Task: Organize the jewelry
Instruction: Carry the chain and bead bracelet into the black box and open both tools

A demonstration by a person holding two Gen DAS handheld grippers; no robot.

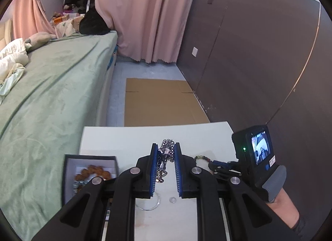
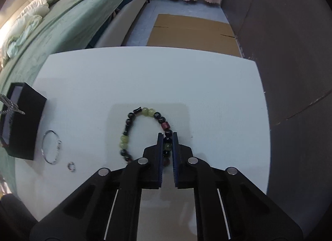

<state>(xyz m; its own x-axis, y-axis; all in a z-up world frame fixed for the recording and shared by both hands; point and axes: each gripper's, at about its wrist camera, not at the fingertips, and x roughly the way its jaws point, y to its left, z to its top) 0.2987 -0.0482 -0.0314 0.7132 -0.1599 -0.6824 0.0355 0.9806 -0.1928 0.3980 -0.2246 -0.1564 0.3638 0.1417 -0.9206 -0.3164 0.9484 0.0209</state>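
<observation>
1. Jewelry is being moved into the black open-topped box with pale lining (image 1: 69,159), which sits at the left edge of the white table (image 2: 145,75) and already holds an orange beaded piece (image 1: 93,171).
2. The left gripper (image 1: 165,146) pinches a chunky silver chain bracelet (image 1: 166,154), lifted clear of the table and hanging between the blue pads.
3. The right gripper (image 2: 167,135) is pressed onto the right side of a green-and-dark beaded bracelet (image 2: 145,132), which lies flat on the table.
4. To do this well, the chain should travel over the box before release, low enough to avoid swinging.
5. A thin silver bangle (image 2: 50,147) and small ring (image 2: 71,166) wait near the box.
</observation>
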